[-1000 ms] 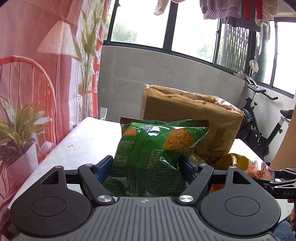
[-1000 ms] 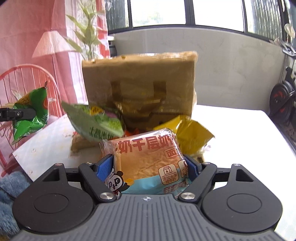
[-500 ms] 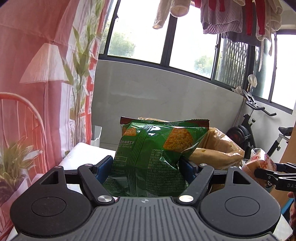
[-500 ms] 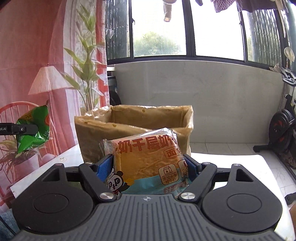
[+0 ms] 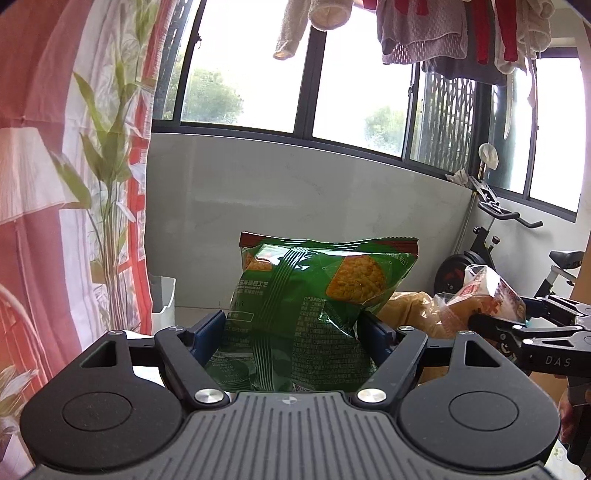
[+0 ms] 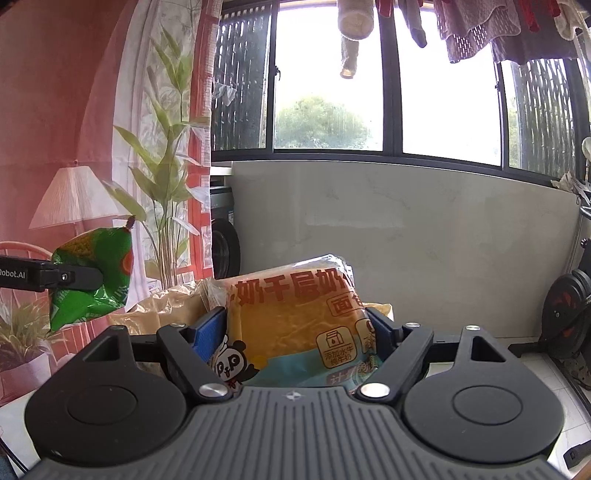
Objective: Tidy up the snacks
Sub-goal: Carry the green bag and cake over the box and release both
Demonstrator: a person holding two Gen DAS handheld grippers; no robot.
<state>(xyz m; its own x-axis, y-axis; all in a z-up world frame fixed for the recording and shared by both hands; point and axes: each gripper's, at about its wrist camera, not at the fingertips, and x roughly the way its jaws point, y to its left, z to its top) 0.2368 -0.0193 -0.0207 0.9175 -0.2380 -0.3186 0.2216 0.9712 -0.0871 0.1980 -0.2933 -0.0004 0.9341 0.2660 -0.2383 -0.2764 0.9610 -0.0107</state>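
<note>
The left gripper (image 5: 295, 328) clamps a green snack bag (image 5: 314, 314) and the right gripper (image 6: 299, 328) an orange bread pack (image 6: 295, 317), both raised just above the tan paper bag (image 6: 166, 306). Behind the paper bag stand a grey wall (image 6: 406, 229), windows (image 6: 332, 92) and an exercise bike (image 5: 498, 251).

We see both views lit by strong daylight from the windows (image 5: 362, 92), whose panes blow out to near white. The laundry (image 5: 436, 33) hanging against them reads partly as silhouette. Fisheye distortion bends the window frames and the curtain (image 6: 74, 129) towards the edges, and the corners vignette to black. Focus is sharp, with no motion blur.
</note>
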